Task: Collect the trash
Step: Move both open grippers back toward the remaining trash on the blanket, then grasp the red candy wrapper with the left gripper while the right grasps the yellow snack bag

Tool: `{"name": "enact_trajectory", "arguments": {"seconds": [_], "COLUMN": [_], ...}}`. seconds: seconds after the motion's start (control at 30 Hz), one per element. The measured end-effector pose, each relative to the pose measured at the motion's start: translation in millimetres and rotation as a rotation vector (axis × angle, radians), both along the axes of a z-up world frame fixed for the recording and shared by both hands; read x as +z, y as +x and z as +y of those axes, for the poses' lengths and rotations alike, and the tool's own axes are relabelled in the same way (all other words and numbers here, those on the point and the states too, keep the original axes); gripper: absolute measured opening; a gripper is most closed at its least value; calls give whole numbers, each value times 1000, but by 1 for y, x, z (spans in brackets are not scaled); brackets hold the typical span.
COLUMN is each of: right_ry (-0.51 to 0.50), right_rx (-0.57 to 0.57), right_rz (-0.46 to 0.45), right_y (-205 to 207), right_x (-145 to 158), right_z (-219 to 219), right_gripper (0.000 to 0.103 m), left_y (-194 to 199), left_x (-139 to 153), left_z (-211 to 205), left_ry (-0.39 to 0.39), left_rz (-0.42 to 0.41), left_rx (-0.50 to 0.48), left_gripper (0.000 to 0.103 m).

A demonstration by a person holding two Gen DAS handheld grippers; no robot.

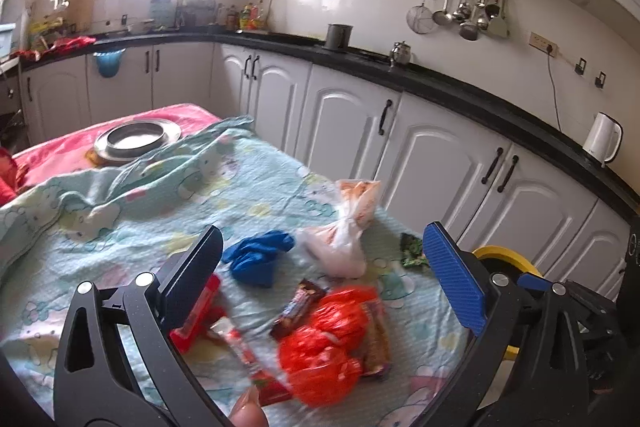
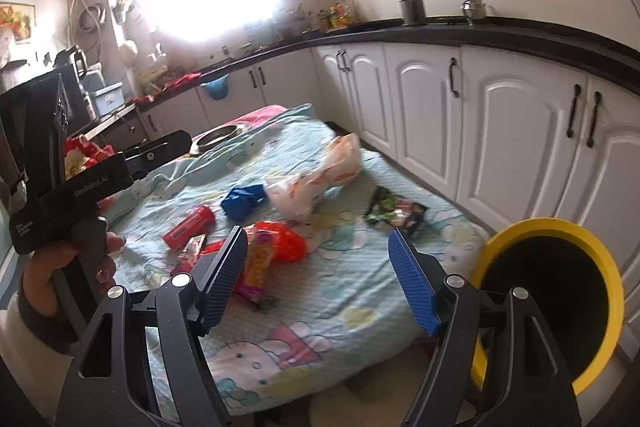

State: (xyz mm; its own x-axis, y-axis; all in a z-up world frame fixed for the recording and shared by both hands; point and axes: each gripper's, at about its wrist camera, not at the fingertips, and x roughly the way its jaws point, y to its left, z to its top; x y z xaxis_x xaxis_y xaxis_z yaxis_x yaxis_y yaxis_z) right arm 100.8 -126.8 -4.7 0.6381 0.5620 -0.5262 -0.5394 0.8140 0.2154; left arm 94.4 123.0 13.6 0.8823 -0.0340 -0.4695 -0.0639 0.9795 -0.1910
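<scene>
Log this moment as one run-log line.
left gripper: open, empty | right gripper: open, empty | trash: red bag, blue glove on cloth | yellow bin: beside table

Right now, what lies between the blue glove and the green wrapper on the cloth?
The knotted white plastic bag lies between blue glove and green wrapper; both views show it.

The table cover point(image 1: 260, 183) is soft cloth with cartoon prints and lots of wrinkles. The red bag point(image 1: 328, 347) is thin, shiny plastic, all crinkled. The white bag point(image 1: 344, 227) is thin plastic too, tied in a knot. The blue glove point(image 1: 258, 259) looks like smooth rubber. The round dish point(image 1: 138, 139) is shiny metal. The bin point(image 2: 552, 291) is smooth yellow plastic. The gripper pads point(image 2: 414, 279) are blue with a rough, bumpy face. The cupboard doors point(image 1: 436, 163) are glossy white.
</scene>
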Motion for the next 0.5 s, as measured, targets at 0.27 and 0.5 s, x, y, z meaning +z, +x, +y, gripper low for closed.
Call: {"name": "enact_trajectory", "arguments": {"seconds": [0.27,0.5], "right_ry": [-37,-70], "right_rx": [47,64], "right_rz": [29,67], "right_y": [5,11], "right_x": [-16,-32], "right_z": [35,51], "right_gripper": [70,70], "left_y": [-3,-3], "left_x": [-18,-42], "left_z": [26,34], "left_ry": [-20,-63], "left_rz": [62,142], "left_rx": [26,15], "left_gripper": [92,92]}}
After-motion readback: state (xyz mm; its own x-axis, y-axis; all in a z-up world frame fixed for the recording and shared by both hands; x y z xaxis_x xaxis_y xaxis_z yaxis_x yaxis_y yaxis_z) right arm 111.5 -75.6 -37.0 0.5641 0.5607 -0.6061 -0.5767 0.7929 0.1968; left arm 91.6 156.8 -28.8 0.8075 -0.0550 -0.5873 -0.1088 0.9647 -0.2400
